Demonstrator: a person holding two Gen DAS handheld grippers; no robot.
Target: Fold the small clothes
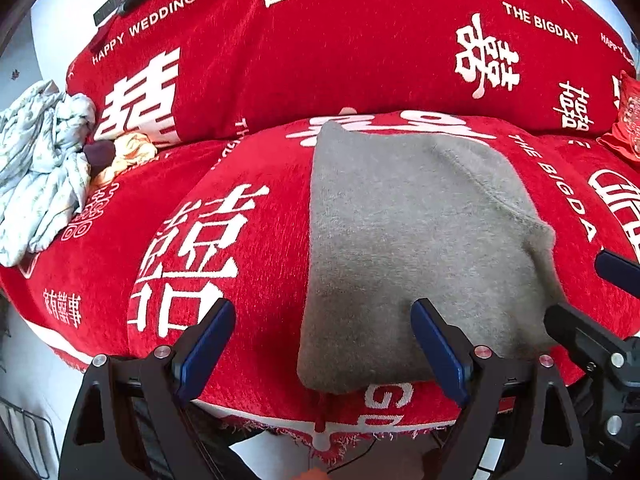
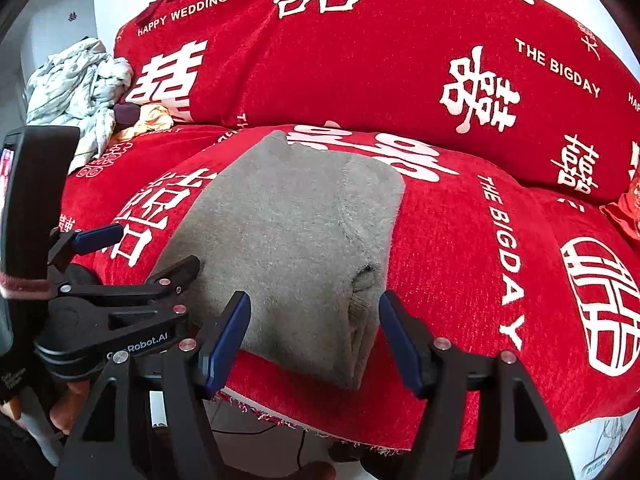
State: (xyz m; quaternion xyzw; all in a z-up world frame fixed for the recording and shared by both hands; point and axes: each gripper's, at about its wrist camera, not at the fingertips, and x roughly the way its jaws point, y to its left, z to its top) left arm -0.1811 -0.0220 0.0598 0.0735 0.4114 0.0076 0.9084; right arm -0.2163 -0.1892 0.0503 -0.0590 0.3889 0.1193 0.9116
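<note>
Left hand-held gripper (image 1: 322, 344): jaws wide, holding nothing, hanging just over the near left edge of a grey fleece garment (image 1: 408, 240) that lies folded flat on the red sofa cover (image 1: 256, 80), one finger over bare cover and the other over the cloth. Right hand-held gripper (image 2: 314, 340): jaws fairly wide and empty, straddling the garment's near right corner, where the folded layers stack in a thick roll just ahead of the fingers. Cloth looks soft, light and limp, likely to sag and slip open, so best pinched through all layers at the near corners.
</note>
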